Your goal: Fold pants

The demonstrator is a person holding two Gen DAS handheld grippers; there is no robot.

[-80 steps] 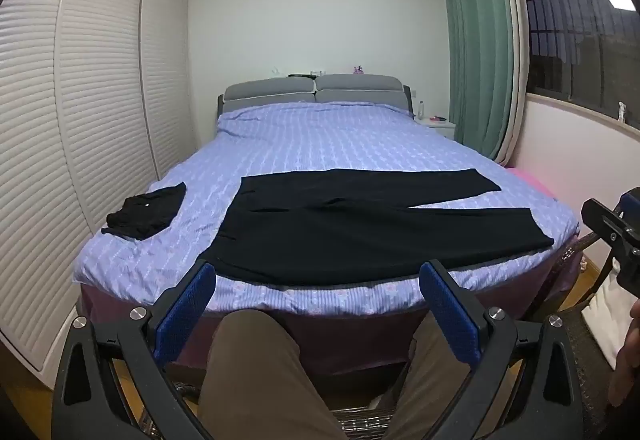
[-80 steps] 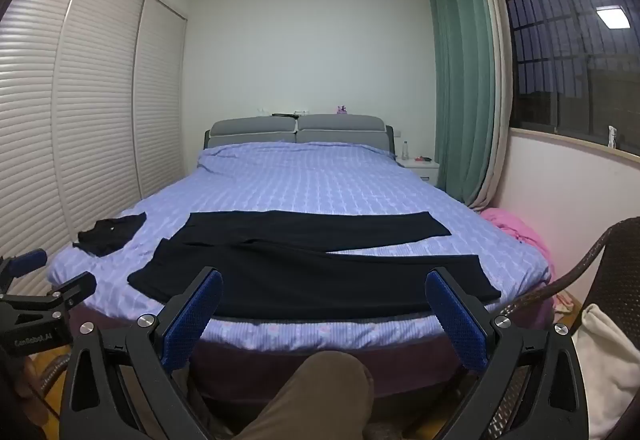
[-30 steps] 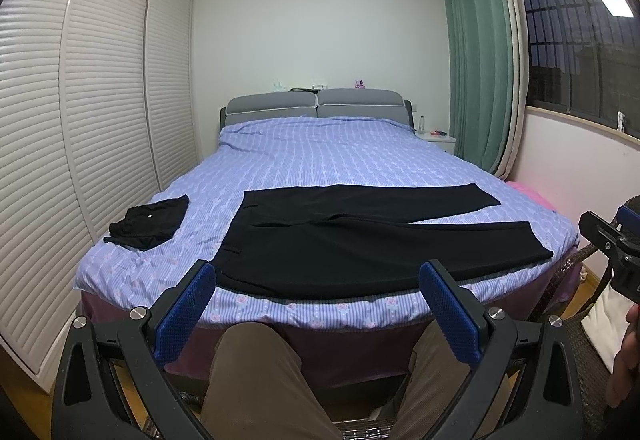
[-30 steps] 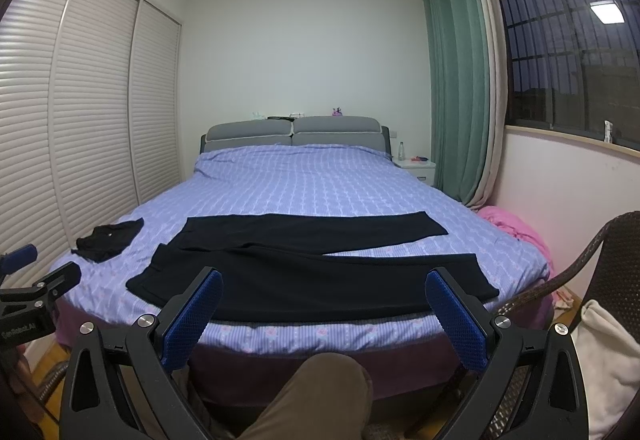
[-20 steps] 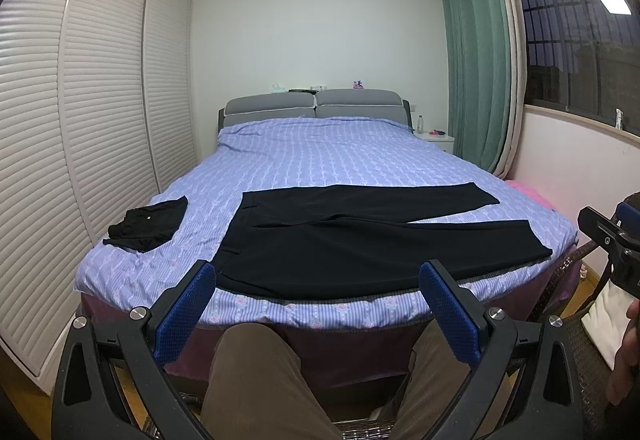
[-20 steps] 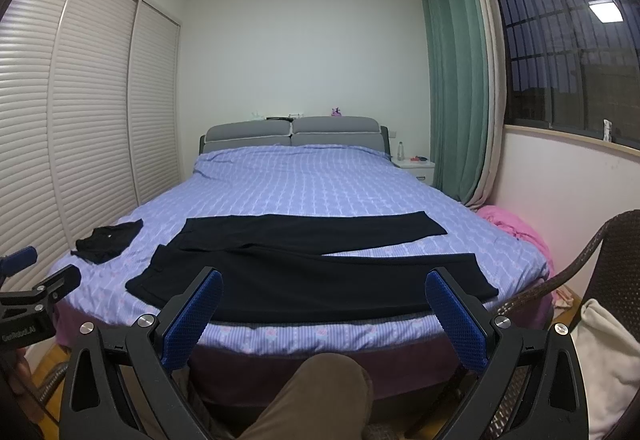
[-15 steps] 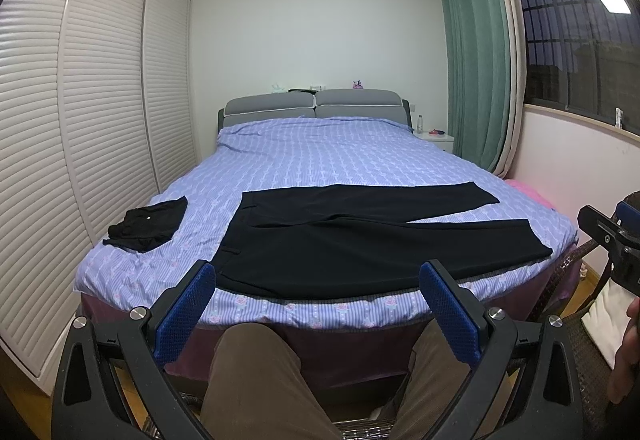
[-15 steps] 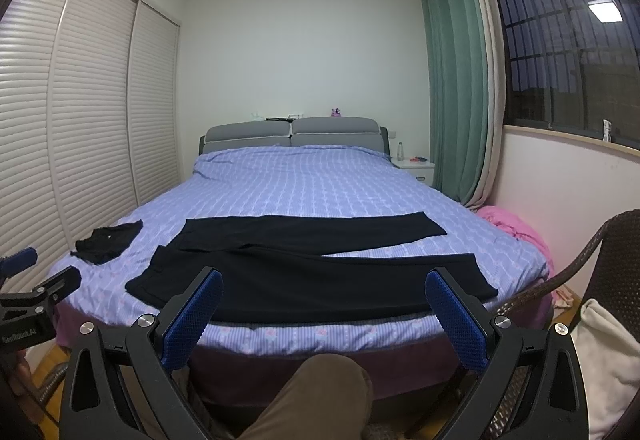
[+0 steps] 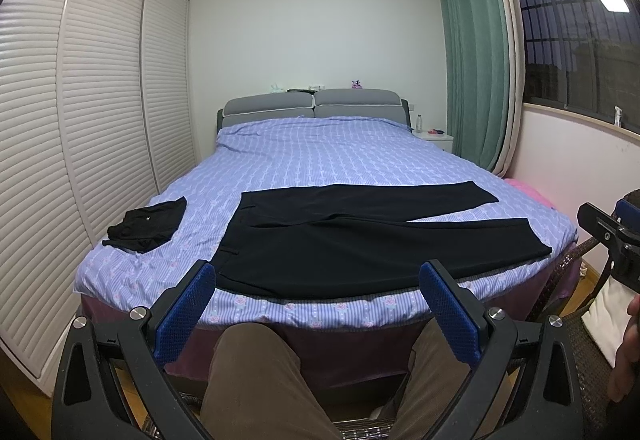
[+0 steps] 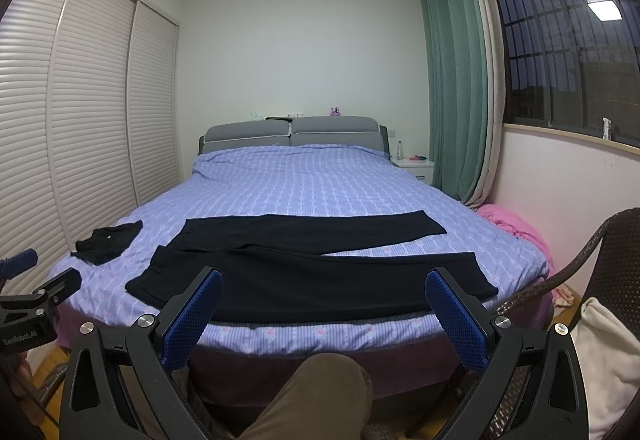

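Observation:
Black pants (image 9: pixel 360 236) lie spread flat across the foot of the bed (image 9: pixel 340 163), waistband at the left, both legs running right; they also show in the right wrist view (image 10: pixel 312 268). My left gripper (image 9: pixel 318 272) is open and empty, held short of the bed's near edge above my knees. My right gripper (image 10: pixel 324 280) is open and empty, also short of the near edge. Each gripper shows at the edge of the other's view.
A small crumpled black garment (image 9: pixel 146 226) lies at the bed's left edge. Louvred wardrobe doors (image 9: pixel 80 119) run along the left. A wicker chair (image 10: pixel 600 280) with a white cloth, a pink blanket (image 10: pixel 512 228) and green curtains (image 10: pixel 456 91) are on the right.
Both views have tilted slightly upward since the earliest frames, so the bed sits lower in view. Over the last second nothing has visibly moved.

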